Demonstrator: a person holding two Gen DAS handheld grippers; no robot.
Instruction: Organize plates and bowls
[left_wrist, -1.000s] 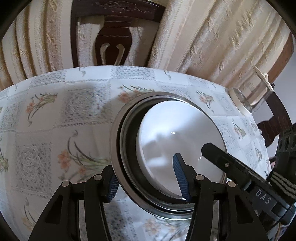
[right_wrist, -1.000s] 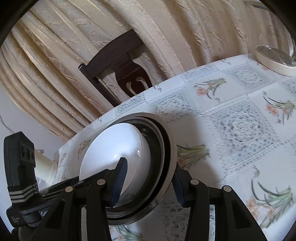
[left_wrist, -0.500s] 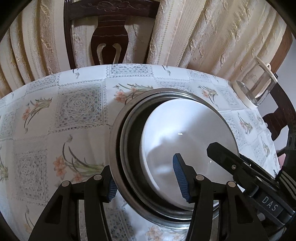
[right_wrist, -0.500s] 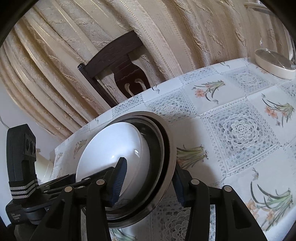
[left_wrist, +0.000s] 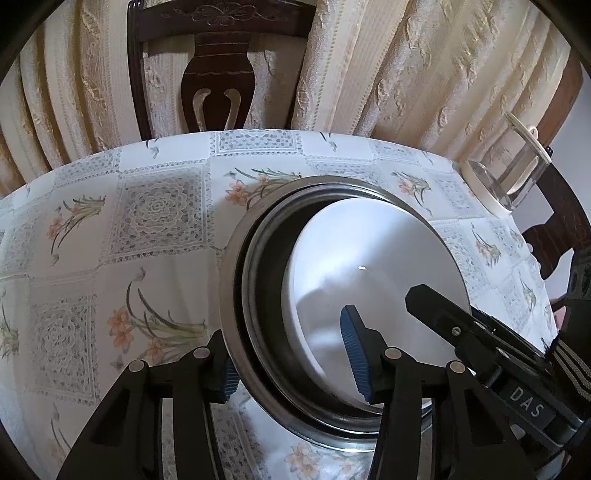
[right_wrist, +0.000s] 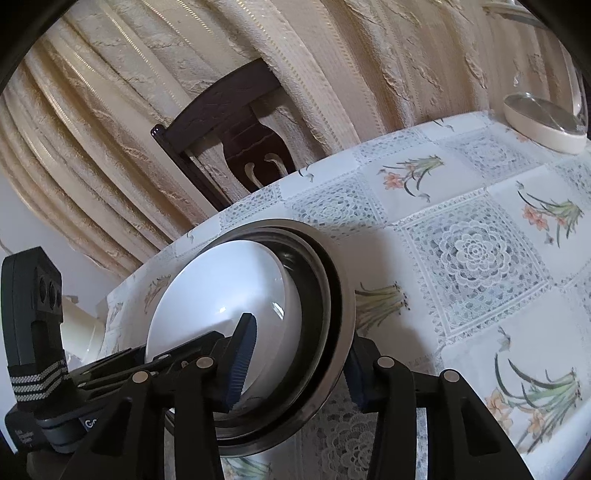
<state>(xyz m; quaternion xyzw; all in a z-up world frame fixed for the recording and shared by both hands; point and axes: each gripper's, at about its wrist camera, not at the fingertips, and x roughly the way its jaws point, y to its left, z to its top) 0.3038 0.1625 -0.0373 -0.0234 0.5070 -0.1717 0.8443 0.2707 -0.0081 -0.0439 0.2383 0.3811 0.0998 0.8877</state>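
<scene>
While both grippers pinch the same stack, the left gripper (left_wrist: 291, 354) clamps the near rim of the steel bowl (left_wrist: 236, 295), one finger outside, one inside. The right gripper (right_wrist: 299, 365) grips the opposite rim the same way. A white bowl (left_wrist: 369, 266) sits nested inside (looks like two steel ones stacked, hard to tell). The stack is over the floral tablecloth (left_wrist: 147, 221), chair (left_wrist: 218, 74) and curtain (left_wrist: 406, 74) behind.
</scene>
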